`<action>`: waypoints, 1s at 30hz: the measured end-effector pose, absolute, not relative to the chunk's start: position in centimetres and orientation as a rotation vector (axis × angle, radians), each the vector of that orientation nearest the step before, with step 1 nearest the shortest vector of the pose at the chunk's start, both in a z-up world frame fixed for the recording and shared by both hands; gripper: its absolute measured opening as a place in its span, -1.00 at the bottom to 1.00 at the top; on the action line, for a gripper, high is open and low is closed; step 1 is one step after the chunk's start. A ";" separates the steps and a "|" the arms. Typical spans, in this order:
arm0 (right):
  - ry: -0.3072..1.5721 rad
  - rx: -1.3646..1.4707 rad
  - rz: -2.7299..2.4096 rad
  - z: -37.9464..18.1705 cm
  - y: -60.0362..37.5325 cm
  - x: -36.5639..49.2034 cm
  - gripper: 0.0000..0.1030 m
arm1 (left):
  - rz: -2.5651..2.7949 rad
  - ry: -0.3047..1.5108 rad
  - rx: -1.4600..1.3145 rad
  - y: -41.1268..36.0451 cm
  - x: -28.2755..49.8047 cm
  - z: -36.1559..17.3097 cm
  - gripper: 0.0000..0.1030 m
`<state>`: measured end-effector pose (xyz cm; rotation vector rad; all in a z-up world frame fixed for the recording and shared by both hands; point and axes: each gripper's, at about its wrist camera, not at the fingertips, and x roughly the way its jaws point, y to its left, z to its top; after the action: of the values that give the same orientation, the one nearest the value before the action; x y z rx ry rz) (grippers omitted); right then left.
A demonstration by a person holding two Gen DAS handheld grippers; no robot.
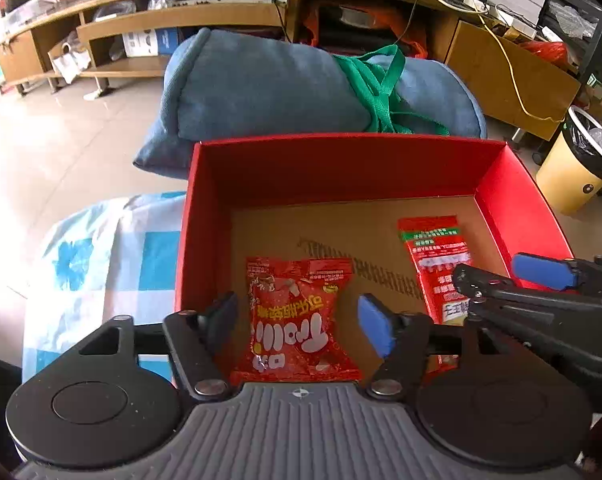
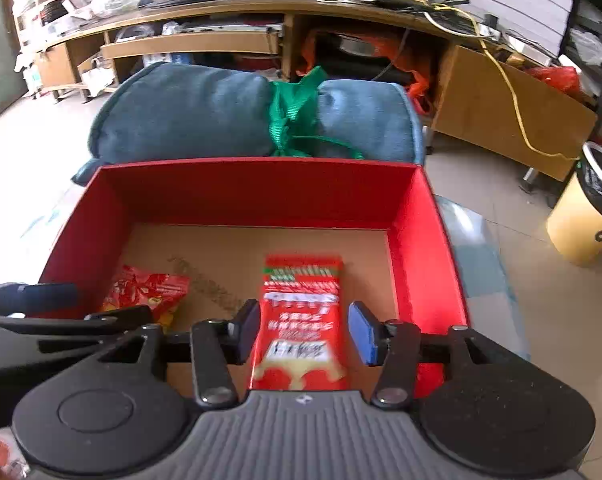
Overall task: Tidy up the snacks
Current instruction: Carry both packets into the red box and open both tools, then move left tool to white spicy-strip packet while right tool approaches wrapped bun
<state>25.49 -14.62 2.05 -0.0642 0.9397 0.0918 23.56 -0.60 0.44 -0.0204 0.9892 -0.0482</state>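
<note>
Inside the open red cardboard box (image 1: 333, 168) w/ brown floor lie two snack packs. At near left of the box floor, the crinkled red-orange gummy bag w/ white lettering (image 1: 295, 316) sits flat between the fingers of the left gripper (image 1: 299, 316), whose jaws stand wide apart on either side of the bag and do not pinch it. Left wrist view shows the bag's near edge running under the gripper body.

Toward the right of the box floor lies the long red flat snack packet w/ green band and white text (image 2: 301, 320), lengthwise near-to-far. The right gripper (image 2: 307, 330) straddles it, jaws spread; the dark left finger looks just beside the packet's edge, the blue-padded right finger (image 2: 363, 332) stands apart from it. Whether the left finger touches the packet can't be told, view is blurred.

Beyond the box's far wall rests a blue rolled cushion (image 2: 205, 114) tied w/ a green strap (image 2: 295, 114). Box sits on a blue-white checked cloth (image 1: 101, 248). Far right: a yellow bin w/ black liner (image 2: 585, 220).
</note>
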 end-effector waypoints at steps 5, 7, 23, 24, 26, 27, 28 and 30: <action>0.896 -0.083 0.089 3.4 -14.9 24.4 -0.01 | -0.056 0.951 0.004 -0.7 22.7 1.4 0.61; 0.887 -0.082 0.093 4.0 -15.0 23.7 0.00 | -0.062 0.934 0.011 -0.7 22.0 1.9 0.62; 0.869 -0.082 0.211 7.0 -12.7 16.6 0.10 | -0.039 0.910 -0.013 2.1 14.7 4.8 0.69; 0.871 -0.092 0.226 6.9 -12.2 16.2 0.10 | -0.033 0.916 -0.016 2.6 14.2 4.7 0.69; 0.882 -0.112 0.259 6.5 -11.3 15.2 0.11 | -0.016 0.937 -0.030 3.5 13.0 4.3 0.71; 0.888 -0.126 0.280 6.3 -10.8 14.8 0.11 | -0.009 0.950 -0.042 4.1 12.5 4.0 0.71; 0.895 -0.139 0.298 6.0 -10.3 14.4 0.11 | 0.000 0.966 -0.053 4.5 12.0 3.7 0.71; 0.912 -0.171 0.334 5.4 -9.1 13.7 0.12 | 0.020 0.990 -0.068 5.6 10.8 3.0 0.72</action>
<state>13.67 -9.15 5.43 -0.1711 0.9117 0.3337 10.83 5.56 3.03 -0.0682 0.9900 0.0204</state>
